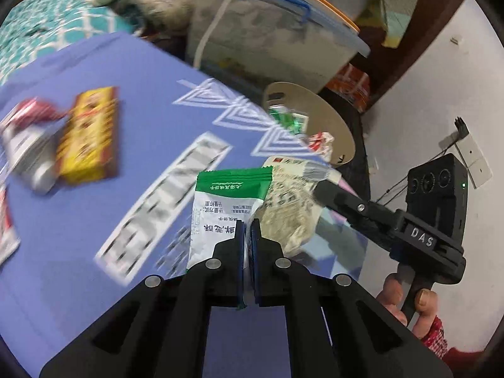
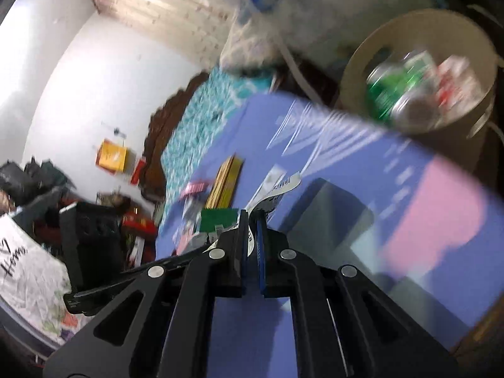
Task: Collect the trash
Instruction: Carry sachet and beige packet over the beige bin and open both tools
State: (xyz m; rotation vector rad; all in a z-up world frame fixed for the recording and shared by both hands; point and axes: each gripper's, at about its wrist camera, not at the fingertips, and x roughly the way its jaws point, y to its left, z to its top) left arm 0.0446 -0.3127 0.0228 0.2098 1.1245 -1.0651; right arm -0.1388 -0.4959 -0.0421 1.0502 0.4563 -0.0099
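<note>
**A:** Left gripper [image 1: 248, 225] is pinched tight on a green-and-white wrapper [image 1: 220, 208] — green sawtooth top edge, white body with dark print, held up above the purple mat [image 1: 78, 245].

**B:** And the right gripper [image 2: 252, 220]? Its jaws are nearly together with a white printed wrapper [image 2: 277, 186] between them — clamped, I'd say, though the blur makes it hard to swear to.

**A:** Seen from the left wrist, that crinkled white wrapper sits just beside the green one, almost touching.

**B:** Beyond the mat's far edge stands the beige bin [image 2: 356, 63], with a green can [image 2: 390, 91] and red-and-white scraps inside.

**A:** On the mat, well apart from both grippers — a yellow packet [image 1: 88, 135] with a red-and-silver pouch [image 1: 26, 148] beside it. A lidded storage box [image 1: 277, 31] rises behind the bin.
</note>
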